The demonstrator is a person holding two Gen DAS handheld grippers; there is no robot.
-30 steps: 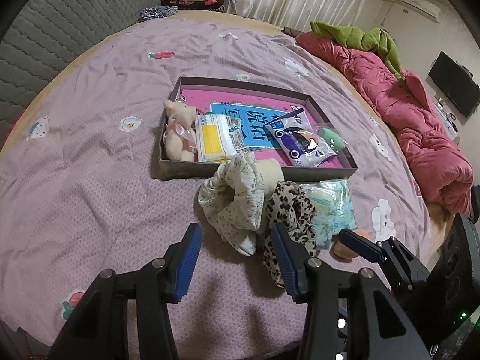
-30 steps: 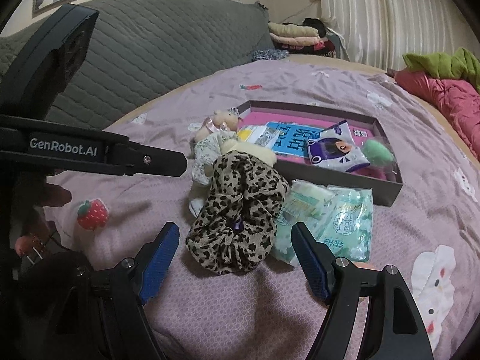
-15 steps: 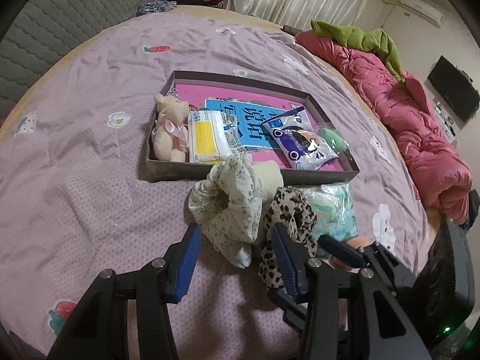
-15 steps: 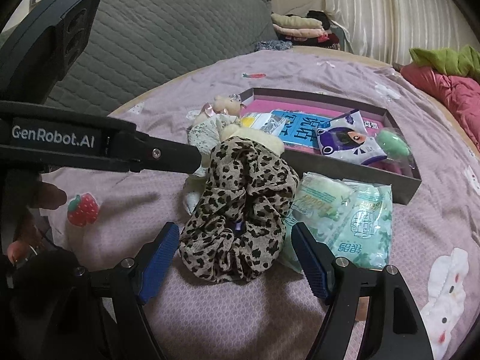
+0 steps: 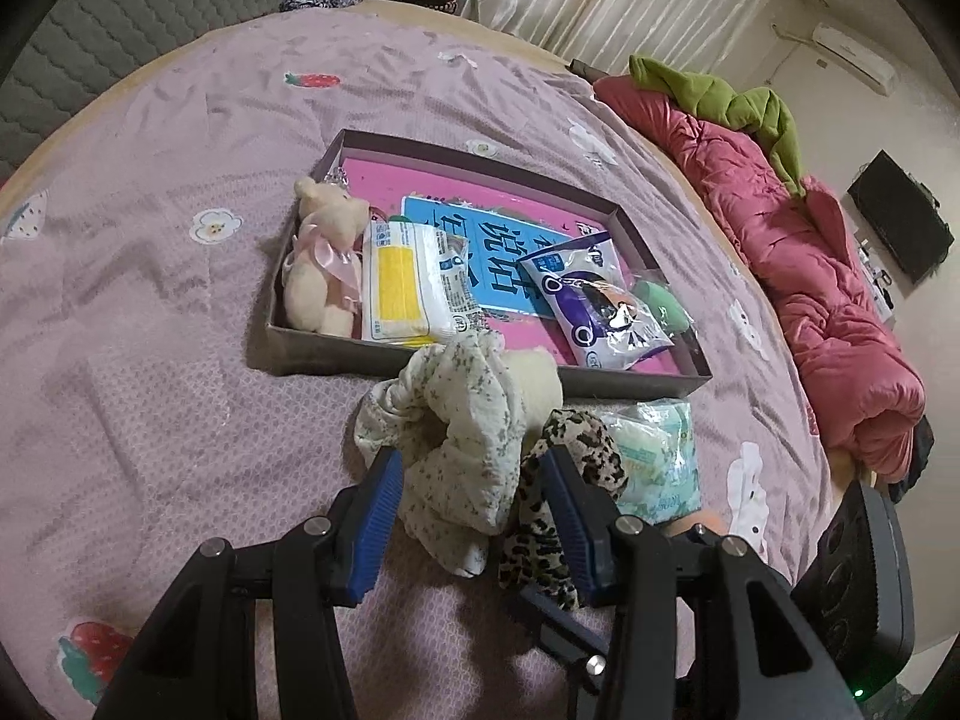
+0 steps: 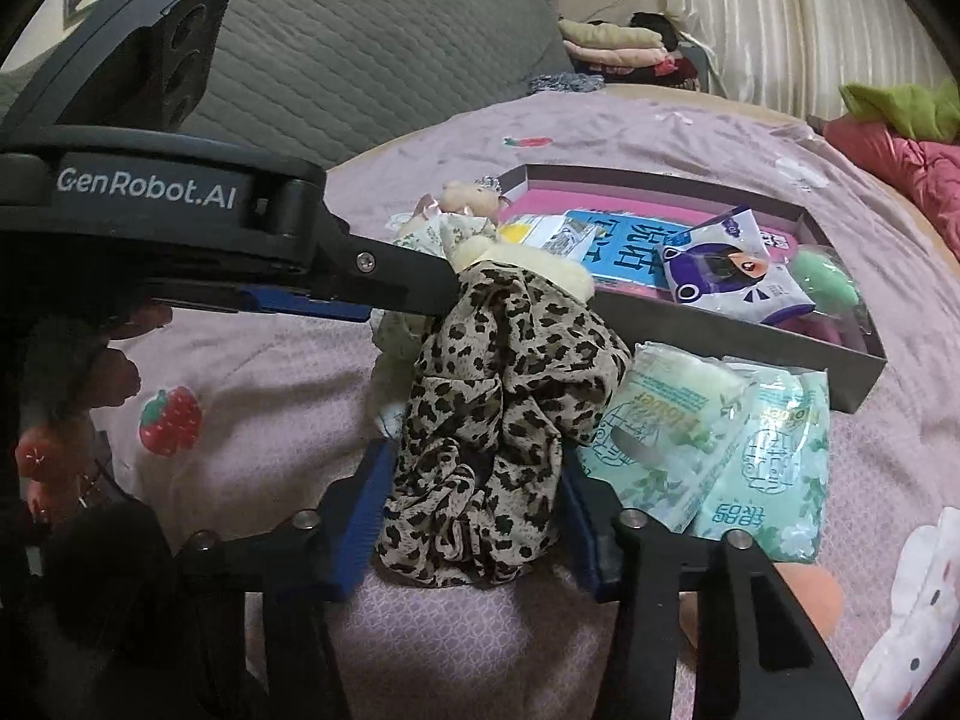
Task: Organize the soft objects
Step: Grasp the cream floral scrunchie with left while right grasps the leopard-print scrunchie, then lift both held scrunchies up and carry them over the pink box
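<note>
A cream floral scrunchie [image 5: 462, 438] lies on the purple bedspread in front of a shallow grey box [image 5: 336, 354]. My left gripper [image 5: 468, 516] is open with its pads on either side of the scrunchie's near end. A leopard-print scrunchie [image 6: 498, 420] lies just right of it; my right gripper [image 6: 474, 516] is open around its near end. The leopard scrunchie also shows in the left wrist view [image 5: 570, 468]. The box holds a plush bear [image 5: 324, 258], a tissue pack [image 5: 408, 282], a blue booklet, a purple snack bag [image 5: 600, 306] and a green sponge.
Green tissue packs [image 6: 720, 444] lie right of the leopard scrunchie, by the box's front wall. A peach object [image 6: 804, 600] lies near the right gripper. A red quilt [image 5: 810, 276] runs along the bed's right side. Folded clothes are stacked at the far end.
Both grippers moved forward and down. The left now straddles the floral scrunchie and the right straddles the leopard scrunchie. Their jaws have narrowed somewhat.
</note>
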